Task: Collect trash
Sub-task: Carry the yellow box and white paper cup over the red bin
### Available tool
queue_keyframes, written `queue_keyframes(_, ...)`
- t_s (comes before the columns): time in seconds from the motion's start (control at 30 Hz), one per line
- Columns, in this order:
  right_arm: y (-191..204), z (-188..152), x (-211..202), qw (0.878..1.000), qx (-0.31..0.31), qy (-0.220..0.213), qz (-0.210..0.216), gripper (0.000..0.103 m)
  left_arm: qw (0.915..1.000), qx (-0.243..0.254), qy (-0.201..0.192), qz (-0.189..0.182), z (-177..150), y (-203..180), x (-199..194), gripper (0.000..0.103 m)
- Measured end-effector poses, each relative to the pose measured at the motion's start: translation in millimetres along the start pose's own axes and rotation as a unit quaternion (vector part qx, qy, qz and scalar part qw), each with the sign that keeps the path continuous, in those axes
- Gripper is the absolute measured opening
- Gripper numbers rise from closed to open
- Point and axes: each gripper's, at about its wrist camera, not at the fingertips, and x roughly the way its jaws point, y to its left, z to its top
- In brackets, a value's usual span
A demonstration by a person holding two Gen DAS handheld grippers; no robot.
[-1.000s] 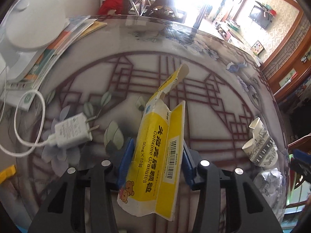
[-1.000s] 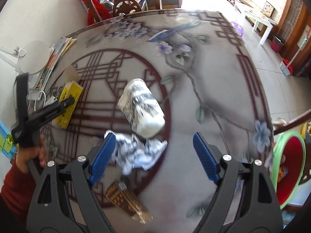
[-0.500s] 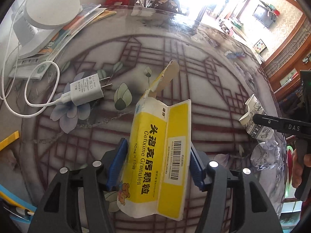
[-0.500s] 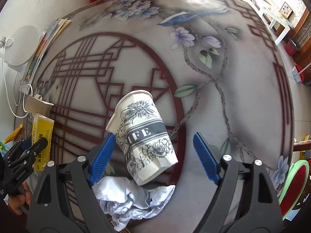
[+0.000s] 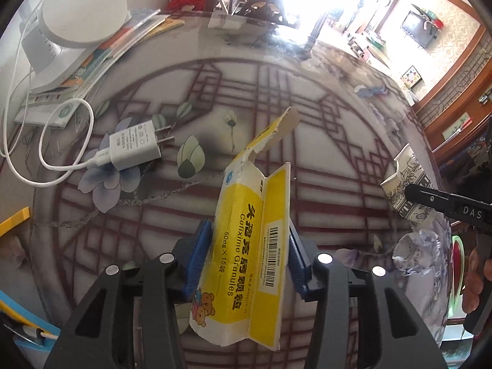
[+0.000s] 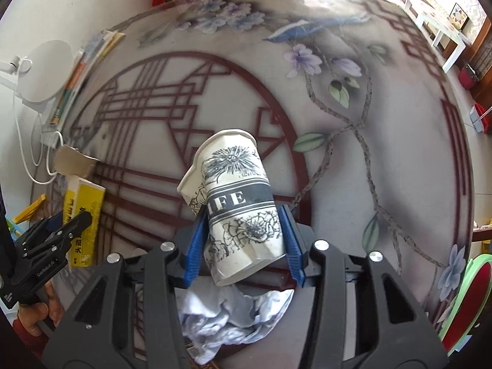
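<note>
A torn yellow medicine box (image 5: pixel 243 203) stands between the blue pads of my left gripper (image 5: pixel 248 230), whose jaws are closing and pressing on its sides. In the right wrist view the same box (image 6: pixel 83 212) shows at the far left. A dented paper cup (image 6: pixel 233 178) with black flower print lies tilted in my right gripper (image 6: pixel 243 215). Those jaws are closing too, with the pads against the cup's walls. In the left wrist view the cup (image 5: pixel 406 184) is at the right edge. A crumpled paper ball (image 6: pixel 227 313) lies just under the cup's base.
The round glass table (image 6: pixel 369 123) has a painted lattice and flowers. A white charger (image 5: pixel 135 147) with its cable, a white lamp base (image 5: pixel 83 9) and booklets (image 5: pixel 123 46) crowd the wall side. A green and red bin (image 6: pixel 470 295) stands off the table's right edge.
My right gripper came down over the paper cup and its jaws closed from wide apart onto it. The left jaws loosened around the yellow box, then tightened again.
</note>
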Motion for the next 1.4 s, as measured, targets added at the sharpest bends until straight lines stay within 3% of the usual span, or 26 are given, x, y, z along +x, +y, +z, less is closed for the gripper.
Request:
queue_keyframes(0.33, 22.7, -34.0, -83.7, 0.996, 0.004, -0.088, 0.021, 0.045, 0.9990, 0.031, -0.023, -0.024, -8.7, -29.8, -34.0, 0.044)
queue_keyframes(0.67, 19.1, -90.2, -132.0, 0.992, 0.028, -0.120, 0.013, 0.045, 0.9960, 0.066, -0.028, -0.053, -39.1, -71.1, -64.4, 0.044)
queue_keyframes(1.1, -15.0, -169.8, -178.6, 0.982, 0.100, -0.157, -0.016, 0.045, 0.9896, 0.112, -0.040, -0.082, -71.0, -121.6, -98.0, 0.044)
queue_keyframes(1.4, -43.0, -203.1, -195.1, 0.976, 0.137, -0.167, -0.038, 0.045, 0.9841, 0.141, -0.041, -0.100, -82.3, -157.7, -106.5, 0.044)
